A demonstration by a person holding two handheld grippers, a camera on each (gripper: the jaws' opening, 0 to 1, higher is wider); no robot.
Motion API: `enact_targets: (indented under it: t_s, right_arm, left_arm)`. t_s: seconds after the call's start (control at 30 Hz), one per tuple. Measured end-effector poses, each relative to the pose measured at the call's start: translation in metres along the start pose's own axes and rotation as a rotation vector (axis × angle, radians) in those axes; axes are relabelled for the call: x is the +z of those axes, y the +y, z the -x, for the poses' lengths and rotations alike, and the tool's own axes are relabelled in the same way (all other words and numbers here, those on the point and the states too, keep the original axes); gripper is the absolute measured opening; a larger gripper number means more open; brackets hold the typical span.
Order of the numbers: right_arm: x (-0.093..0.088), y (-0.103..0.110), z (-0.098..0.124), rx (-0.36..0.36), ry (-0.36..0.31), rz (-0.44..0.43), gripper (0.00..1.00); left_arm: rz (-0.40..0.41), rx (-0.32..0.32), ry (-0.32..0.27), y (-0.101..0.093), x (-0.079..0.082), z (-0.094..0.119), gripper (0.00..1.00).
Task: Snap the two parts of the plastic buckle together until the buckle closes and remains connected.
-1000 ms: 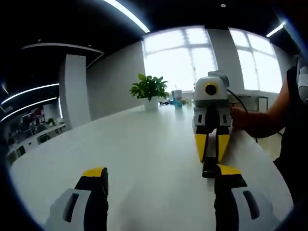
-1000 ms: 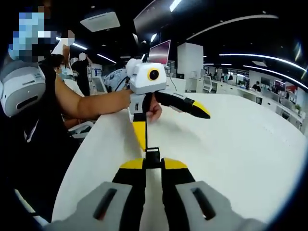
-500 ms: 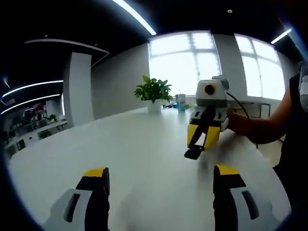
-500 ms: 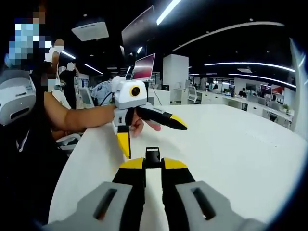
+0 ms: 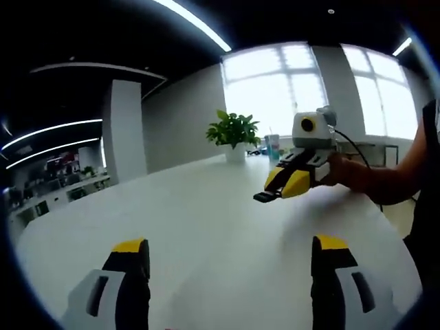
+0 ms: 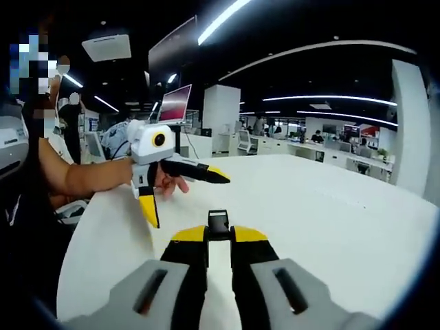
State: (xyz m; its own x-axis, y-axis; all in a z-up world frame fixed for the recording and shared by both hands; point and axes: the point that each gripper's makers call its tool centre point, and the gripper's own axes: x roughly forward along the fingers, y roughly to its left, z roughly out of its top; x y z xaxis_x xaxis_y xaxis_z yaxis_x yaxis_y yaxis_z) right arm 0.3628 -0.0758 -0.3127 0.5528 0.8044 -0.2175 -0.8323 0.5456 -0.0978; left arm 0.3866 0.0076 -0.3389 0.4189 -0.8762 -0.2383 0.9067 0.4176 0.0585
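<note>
Right claw (image 6: 218, 237) clamps the black buckle (image 6: 218, 221), held above the white table (image 6: 330, 220). Left claw (image 5: 230, 251) is spread wide and empty. Since a second ago the claws have drawn apart; the buckle travels with the right claw alone. Judgement: whether both halves are latched cannot be told.

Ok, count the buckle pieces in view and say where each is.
1. A black buckle piece is pinched by the right gripper, over the white table. The left gripper is open and empty; a second piece may be hidden.
</note>
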Motion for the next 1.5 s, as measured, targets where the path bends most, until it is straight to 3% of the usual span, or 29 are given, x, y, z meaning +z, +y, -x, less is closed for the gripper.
enact_targets:
  t_s: [0.07, 0.17, 0.27, 0.37, 0.57, 0.63, 0.73, 0.97, 1.2, 1.5]
  right_arm:
    - [-0.001, -0.002, 0.0, -0.008, 0.005, -0.004, 0.09]
    - [-0.003, -0.004, 0.001, -0.018, 0.012, -0.003, 0.09]
    - [-0.003, -0.006, 0.001, -0.025, 0.013, -0.005, 0.09]
    - [-0.004, -0.009, 0.001, -0.045, 0.013, -0.011, 0.09]
    - [-0.006, -0.019, 0.002, -0.098, 0.017, -0.026, 0.09]
    - [-0.006, -0.021, 0.002, -0.102, 0.017, -0.026, 0.09]
    - [-0.005, -0.022, 0.002, -0.109, 0.01, -0.028, 0.09]
    - [-0.006, -0.026, 0.001, -0.11, 0.0, -0.056, 0.09]
    - [-0.012, -0.037, -0.003, -0.134, 0.016, -0.077, 0.09]
    - [-0.012, -0.051, -0.009, -0.158, 0.019, -0.096, 0.09]
  left_arm:
    - [-0.02, 0.047, -0.009, 0.01, 0.002, 0.001, 0.99]
    - [0.024, 0.06, -0.022, 0.015, 0.003, 0.003, 0.99]
    - [0.014, 0.108, -0.026, 0.023, 0.004, 0.005, 0.99]
    - [0.034, 0.136, -0.026, 0.03, 0.004, 0.01, 0.92]
    - [0.081, 0.125, -0.018, 0.026, 0.001, 0.008, 0.91]
    - [0.092, 0.138, -0.02, 0.028, 0.001, 0.008, 0.98]
    - [0.1, 0.136, -0.019, 0.03, 0.0, 0.009, 0.89]
    - [0.077, 0.156, -0.004, 0.033, -0.003, 0.009, 0.84]
    - [0.082, 0.156, -0.001, 0.036, -0.003, 0.01, 0.86]
    - [0.059, 0.209, -0.013, 0.049, 0.001, 0.016, 0.89]
